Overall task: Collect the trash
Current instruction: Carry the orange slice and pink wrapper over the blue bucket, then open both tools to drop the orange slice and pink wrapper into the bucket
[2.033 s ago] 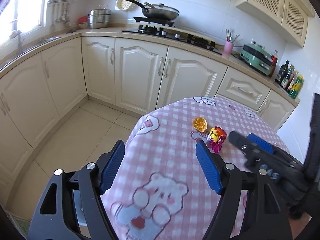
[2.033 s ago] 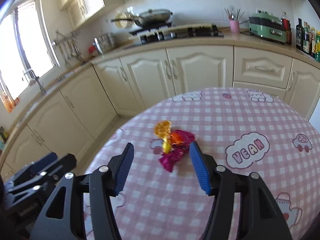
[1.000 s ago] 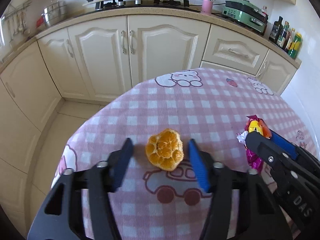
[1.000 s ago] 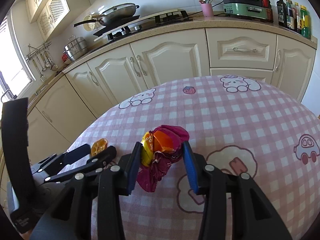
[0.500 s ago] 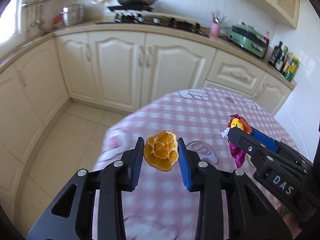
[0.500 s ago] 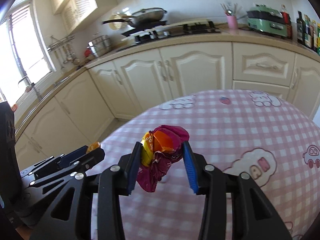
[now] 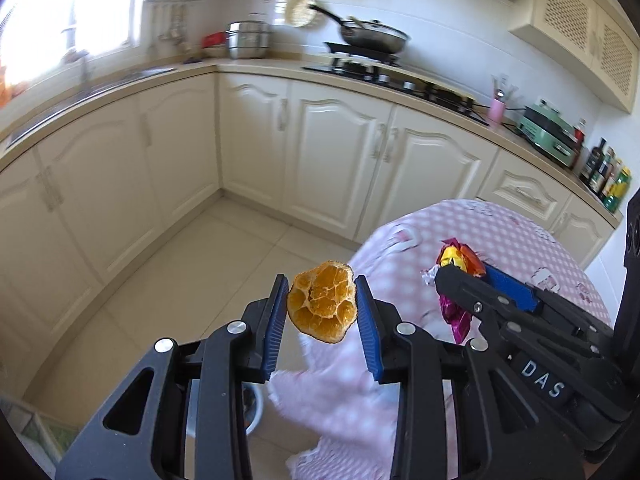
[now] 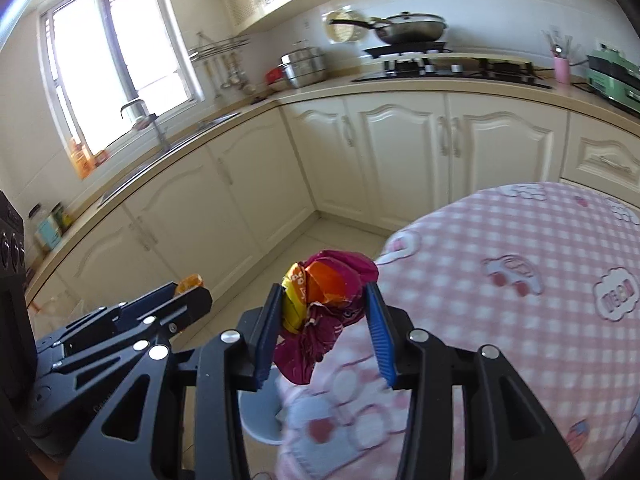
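Both loaded: orange peel (image 7: pixel 322 303) pinched between left fingers (image 7: pixel 276 316), wrapper (image 8: pixel 324 312) between right.

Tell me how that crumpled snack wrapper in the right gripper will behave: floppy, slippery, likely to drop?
The wrapper looks thin and floppy: its tail droops below the right gripper. The glossy film may be slippery, though the bunched part fills the jaws. It is probably very light.

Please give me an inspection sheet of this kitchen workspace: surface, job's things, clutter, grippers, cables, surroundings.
Surface: table with pink checked cloth, bare where visible.
Job's things: orange peel; crumpled snack wrapper.
Clutter: nothing seen on the table.
Grippers: left gripper shut on the orange peel; right gripper shut on the snack wrapper, both off the table.
Cables: nothing seen.
Surroundings: cream cabinets, pan on the stove, grey bin below.
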Demonstrator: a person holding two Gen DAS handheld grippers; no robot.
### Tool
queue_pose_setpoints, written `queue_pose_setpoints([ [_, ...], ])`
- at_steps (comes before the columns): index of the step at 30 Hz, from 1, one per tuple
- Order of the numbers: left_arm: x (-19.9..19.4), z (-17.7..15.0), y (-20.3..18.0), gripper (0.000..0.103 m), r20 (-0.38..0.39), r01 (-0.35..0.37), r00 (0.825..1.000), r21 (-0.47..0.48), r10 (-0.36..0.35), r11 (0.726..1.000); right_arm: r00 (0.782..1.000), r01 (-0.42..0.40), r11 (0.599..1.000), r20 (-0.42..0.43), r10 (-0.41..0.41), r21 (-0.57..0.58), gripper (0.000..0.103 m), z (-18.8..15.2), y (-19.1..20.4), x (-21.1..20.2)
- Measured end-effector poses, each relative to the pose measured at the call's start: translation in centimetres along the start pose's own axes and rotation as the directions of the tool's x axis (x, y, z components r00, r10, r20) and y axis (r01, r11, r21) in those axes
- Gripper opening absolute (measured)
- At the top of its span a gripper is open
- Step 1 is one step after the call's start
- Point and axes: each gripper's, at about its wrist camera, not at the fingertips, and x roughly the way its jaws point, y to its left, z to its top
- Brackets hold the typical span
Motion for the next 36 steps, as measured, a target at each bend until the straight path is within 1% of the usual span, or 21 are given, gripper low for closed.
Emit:
queue_pose_setpoints([
  [7,-2.1,-2.8,7.0,0.032,-0.018,-0.069,0.998,-0.089,0.068,0.994,0.996,-0.077,0.994,-0.059,0.073,-0.078,0.041,-2.1,7.5,1.7],
  [9,-2.1,-3.5,8.7,0.032,-0.031,-0.086,0.996,-0.114,0.083,0.990,0.992,-0.103,0.990,-0.085,0.095,-0.097,0.041,-2.9,9.6,2.7],
  [15,-0.7,-5.1,12.5,0.032,-0.078,-0.128,0.990,-0.174,0.116,0.976,0.980,-0.146,0.981,-0.154,0.126,-0.131,0.041,-4.8,13.6,5.7],
  [21,1.4,-6.0,14.8,0.032,-0.118,-0.141,0.986,-0.210,0.118,0.967,0.973,-0.155,0.979,-0.193,0.128,-0.135,0.041,-5.8,15.2,8.8],
  [25,2.8,-5.9,16.0,0.034,-0.124,-0.119,0.988,-0.262,0.088,0.958,0.976,-0.140,0.984,-0.186,0.117,-0.112,0.041,-5.9,15.1,10.2],
  [26,3.1,-6.0,16.3,0.039,-0.130,-0.127,0.987,-0.264,0.095,0.956,0.976,-0.137,0.985,-0.185,0.116,-0.106,0.041,-5.9,14.9,10.5],
  [27,3.6,-5.9,16.4,0.047,-0.138,-0.137,0.985,-0.262,0.104,0.955,0.976,-0.136,0.986,-0.185,0.116,-0.101,0.041,-5.9,14.9,10.8],
  [30,4.2,-6.3,16.8,0.057,-0.145,-0.150,0.983,-0.268,0.114,0.952,0.975,-0.135,0.987,-0.188,0.117,-0.084,0.041,-5.9,14.6,11.7],
  [32,4.4,-6.7,17.2,0.059,-0.150,-0.153,0.982,-0.277,0.115,0.949,0.974,-0.132,0.988,-0.194,0.115,-0.081,0.041,-5.9,14.7,12.2],
  [36,4.6,-7.3,17.9,0.060,-0.164,-0.165,0.979,-0.286,0.121,0.944,0.970,-0.135,0.988,-0.213,0.116,-0.078,0.041,-6.3,14.8,13.2],
])
